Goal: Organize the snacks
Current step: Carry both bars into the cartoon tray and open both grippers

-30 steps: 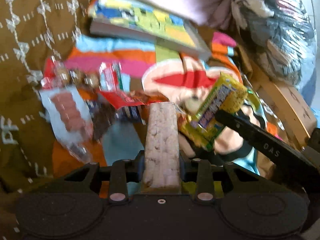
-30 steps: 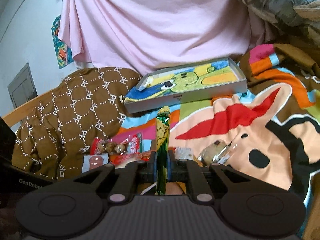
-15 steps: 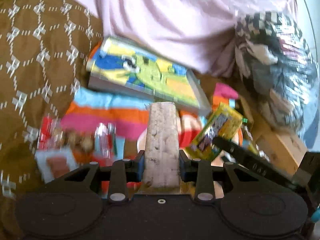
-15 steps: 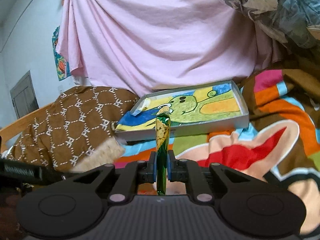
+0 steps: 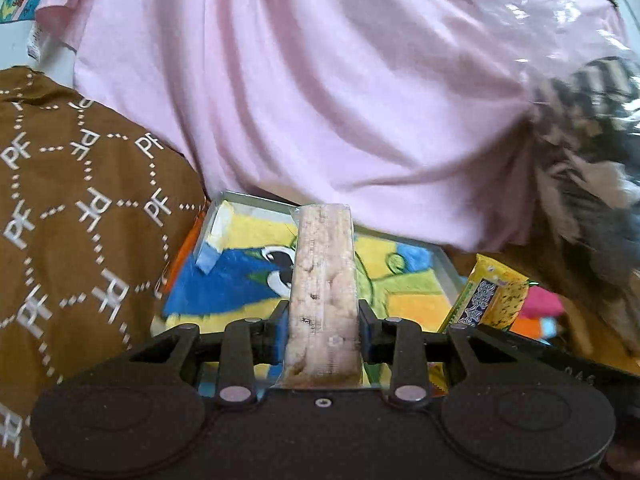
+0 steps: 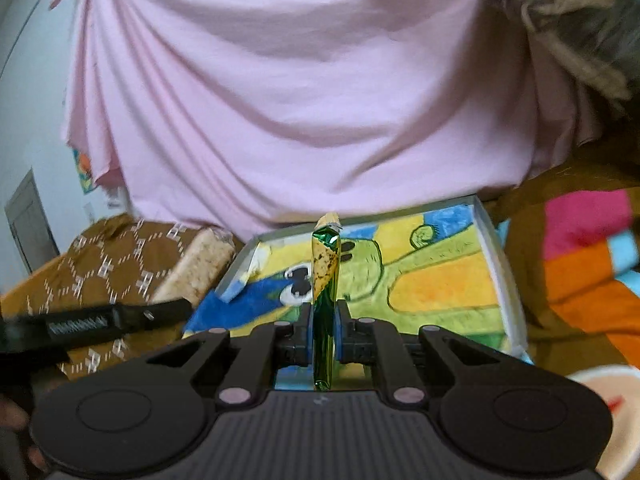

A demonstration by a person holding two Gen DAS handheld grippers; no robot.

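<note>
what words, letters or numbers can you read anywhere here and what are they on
"PF": repeated white letters on the brown blanket.
"046" or similar: faint marking on the right gripper's finger, too blurred to be sure.
Dark label on the yellow snack packet: print too blurred to read.
Clear pack of pale snack bars: no readable text.

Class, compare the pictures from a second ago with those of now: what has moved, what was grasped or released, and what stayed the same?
Both grippers carried their snacks away from the snack pile toward the cartoon-printed tray, which now looms closer. Nothing was grasped or released: the left gripper stays clamped on the pale rice-cracker pack, the right gripper on the yellow-green packet.
</note>
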